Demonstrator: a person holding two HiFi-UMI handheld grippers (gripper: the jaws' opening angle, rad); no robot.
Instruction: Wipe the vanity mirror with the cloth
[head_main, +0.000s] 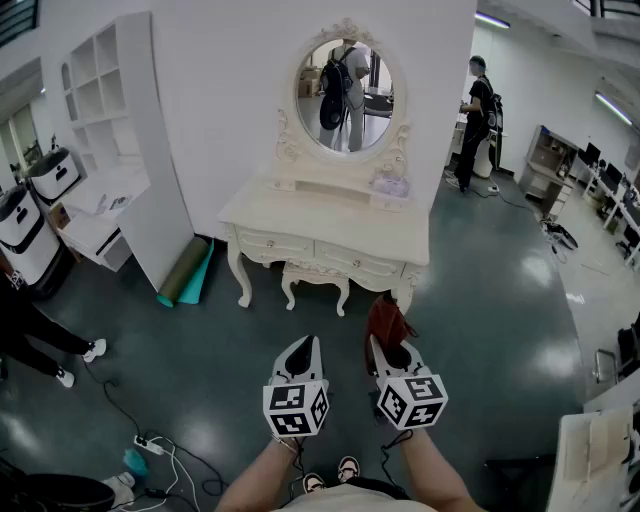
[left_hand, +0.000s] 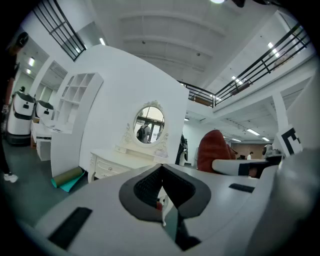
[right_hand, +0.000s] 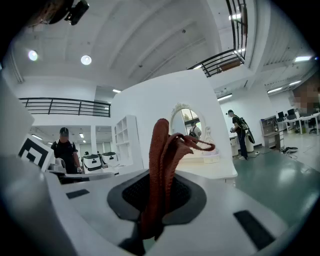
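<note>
Two grippers are held side by side low in the head view, above the dark green floor (head_main: 490, 300) and well short of the white desk (head_main: 300, 215). The left gripper (head_main: 308, 345) has its jaws pressed together with nothing between them, as the left gripper view shows. The right gripper (head_main: 384, 347) is clamped on the rust-red cloth (head_main: 388, 322), which stands up out of the jaws in bunched folds and flops over at the top. The oval vanity mirror (head_main: 346, 95) stands upright in a carved frame at the desk's back edge, well apart from the cloth. A small stool (head_main: 316, 283) sits tucked under the desk's front edge, and a rolled mat (head_main: 183, 272) lies on the floor near the desk's left end.
</note>
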